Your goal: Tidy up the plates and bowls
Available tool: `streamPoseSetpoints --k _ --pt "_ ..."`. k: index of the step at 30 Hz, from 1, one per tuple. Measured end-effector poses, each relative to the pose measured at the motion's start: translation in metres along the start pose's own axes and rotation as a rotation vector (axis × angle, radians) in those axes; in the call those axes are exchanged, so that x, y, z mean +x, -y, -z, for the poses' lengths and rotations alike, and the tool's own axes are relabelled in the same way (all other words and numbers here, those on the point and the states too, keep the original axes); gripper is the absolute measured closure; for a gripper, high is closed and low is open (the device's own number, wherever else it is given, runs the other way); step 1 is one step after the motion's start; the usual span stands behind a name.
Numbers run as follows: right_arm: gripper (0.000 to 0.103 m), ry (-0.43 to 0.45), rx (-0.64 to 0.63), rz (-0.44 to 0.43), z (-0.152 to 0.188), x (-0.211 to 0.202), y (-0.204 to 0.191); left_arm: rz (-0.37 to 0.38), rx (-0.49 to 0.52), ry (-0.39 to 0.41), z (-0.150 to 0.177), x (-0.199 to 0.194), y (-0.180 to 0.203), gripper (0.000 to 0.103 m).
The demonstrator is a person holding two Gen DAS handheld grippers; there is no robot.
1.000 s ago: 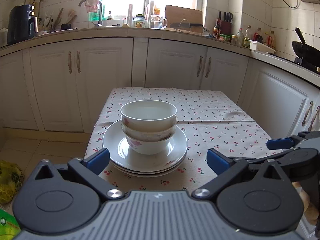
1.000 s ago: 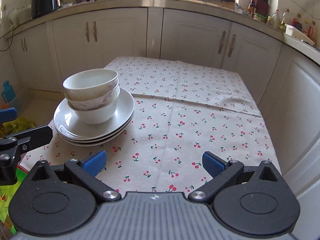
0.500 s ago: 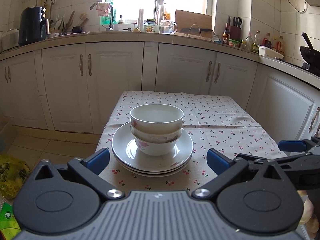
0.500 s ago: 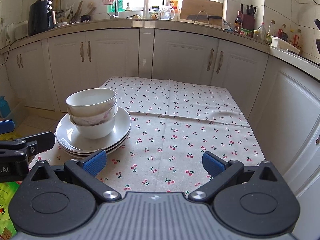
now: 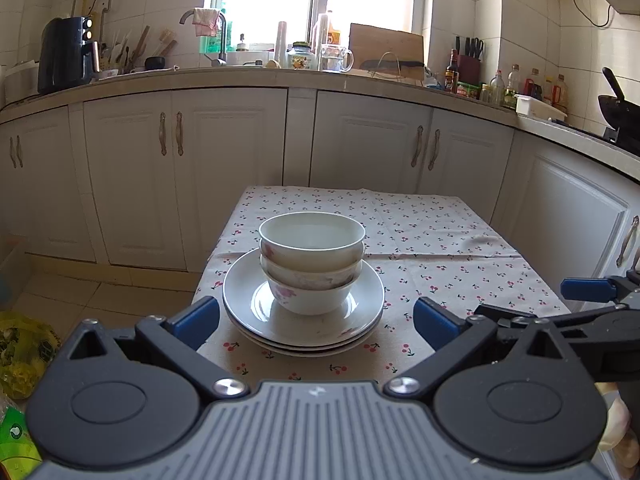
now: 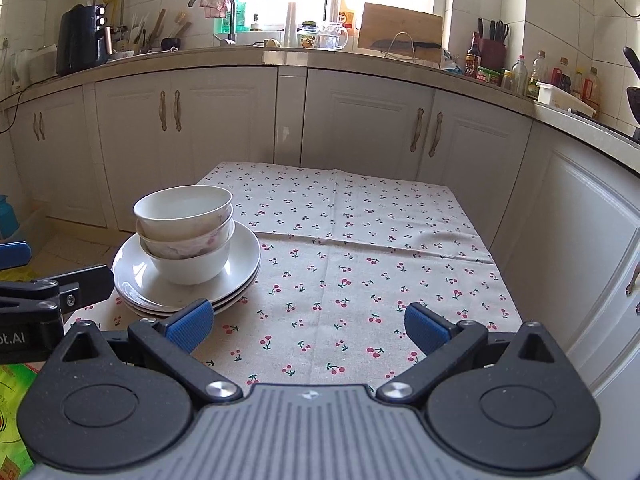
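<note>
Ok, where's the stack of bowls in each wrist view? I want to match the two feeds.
Left wrist: the stack of bowls sits at centre, on the plates, straight ahead between the open left gripper's fingers.
Right wrist: the stack of bowls sits left of centre, beyond the right gripper's left finger.
Shared landmark: the fold line in the cherry tablecloth, behind the stack.

left gripper [image 5: 316, 316]: black linkage arms, blue pads, round black pivot discs, silver screws, ribbed grey housing | right gripper [image 6: 307, 322]: same build | white lettering ".AI" on the left gripper's black side, seen from the right wrist
</note>
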State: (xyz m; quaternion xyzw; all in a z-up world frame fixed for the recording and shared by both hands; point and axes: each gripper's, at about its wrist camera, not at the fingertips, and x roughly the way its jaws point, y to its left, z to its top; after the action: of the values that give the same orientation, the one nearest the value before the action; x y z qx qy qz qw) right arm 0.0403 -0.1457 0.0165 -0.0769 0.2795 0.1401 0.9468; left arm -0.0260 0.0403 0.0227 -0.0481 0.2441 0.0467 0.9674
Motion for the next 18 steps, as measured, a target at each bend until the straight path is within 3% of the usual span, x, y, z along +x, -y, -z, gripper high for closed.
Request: streamPoseSetpoints --k 18 --pt "0.0 0.017 -0.007 0.014 -0.0017 -0.0046 0.0007 0.013 0.001 0.008 -0.002 -0.0008 0.0 0.001"
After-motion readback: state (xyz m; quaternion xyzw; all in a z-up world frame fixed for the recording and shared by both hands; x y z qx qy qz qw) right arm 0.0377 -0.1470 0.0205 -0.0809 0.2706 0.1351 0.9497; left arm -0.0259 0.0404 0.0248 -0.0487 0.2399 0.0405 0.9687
